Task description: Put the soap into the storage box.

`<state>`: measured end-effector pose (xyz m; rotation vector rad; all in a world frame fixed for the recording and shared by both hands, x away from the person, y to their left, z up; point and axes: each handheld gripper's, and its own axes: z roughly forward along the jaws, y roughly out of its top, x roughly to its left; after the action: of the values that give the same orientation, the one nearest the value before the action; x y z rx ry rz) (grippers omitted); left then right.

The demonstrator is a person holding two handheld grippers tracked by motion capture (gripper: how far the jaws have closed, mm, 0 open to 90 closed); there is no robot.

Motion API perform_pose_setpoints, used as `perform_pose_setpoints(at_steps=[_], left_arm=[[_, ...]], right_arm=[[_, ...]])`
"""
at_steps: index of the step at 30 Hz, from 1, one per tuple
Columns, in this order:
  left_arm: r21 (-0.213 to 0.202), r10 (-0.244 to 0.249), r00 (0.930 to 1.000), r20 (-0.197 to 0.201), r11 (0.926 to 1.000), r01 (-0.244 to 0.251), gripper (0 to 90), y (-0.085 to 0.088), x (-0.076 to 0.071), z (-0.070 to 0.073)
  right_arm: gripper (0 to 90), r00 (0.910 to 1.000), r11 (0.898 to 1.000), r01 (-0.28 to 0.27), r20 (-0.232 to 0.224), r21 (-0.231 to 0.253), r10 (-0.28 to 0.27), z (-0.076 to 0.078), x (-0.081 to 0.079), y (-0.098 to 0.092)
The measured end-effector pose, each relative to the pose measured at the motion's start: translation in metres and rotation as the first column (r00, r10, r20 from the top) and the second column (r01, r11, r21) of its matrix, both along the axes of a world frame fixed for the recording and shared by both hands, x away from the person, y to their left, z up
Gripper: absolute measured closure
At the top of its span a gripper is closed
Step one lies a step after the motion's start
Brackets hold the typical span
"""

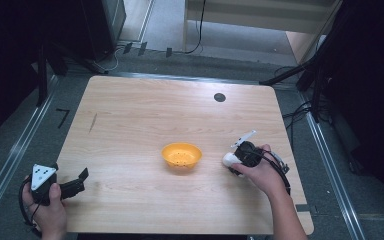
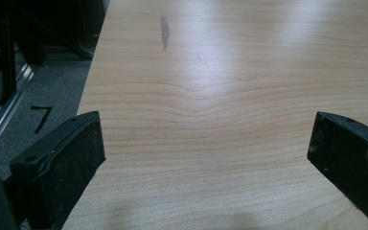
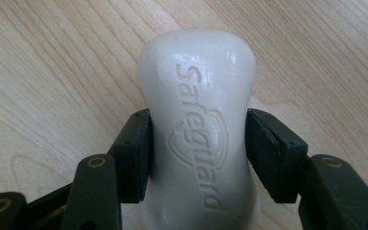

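table [image 1: 145, 115]: lying bare under your spread left gripper [image 2: 206, 143] | bowl [image 1: 181, 155]: sitting mid-table, well apart from the soap | right gripper [image 3: 199, 143]: you are pinching the soap [image 3: 199, 96], lying on the table right of the bowl

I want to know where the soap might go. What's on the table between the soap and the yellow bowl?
Nothing. In the high view, bare table lies between the white soap and the yellow bowl.

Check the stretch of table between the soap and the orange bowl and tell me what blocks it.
Nothing visible blocks it. The right gripper is shut on the soap, and only bare table lies between it and the bowl.
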<state>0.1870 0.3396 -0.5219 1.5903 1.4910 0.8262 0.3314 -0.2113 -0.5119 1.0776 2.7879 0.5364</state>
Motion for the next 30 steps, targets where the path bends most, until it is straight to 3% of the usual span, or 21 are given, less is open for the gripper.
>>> perform_pose_setpoints(at_steps=[13, 18, 30], left_arm=[[0.003, -0.002, 1.0, 0.002, 1.0, 0.002, 0.0, -0.001, 0.0, 0.0], [0.007, -0.001, 1.0, -0.001, 1.0, 0.001, 0.0, -0.001, 0.0, 0.0], [0.007, -0.001, 1.0, -0.005, 1.0, 0.001, 0.0, -0.001, 0.0, 0.0]], right_arm=[[49.4, 0.9997, 0.999, -0.009, 0.025, 0.032, 0.008, -0.001, -0.005, -0.005], [49.8, 0.9987, 0.998, -0.007, 0.051, 0.067, 0.003, -0.003, -0.008, -0.009], [50.0, 0.9985, 0.999, -0.031, 0.047, 0.042, 0.029, -0.002, -0.008, -0.01]])
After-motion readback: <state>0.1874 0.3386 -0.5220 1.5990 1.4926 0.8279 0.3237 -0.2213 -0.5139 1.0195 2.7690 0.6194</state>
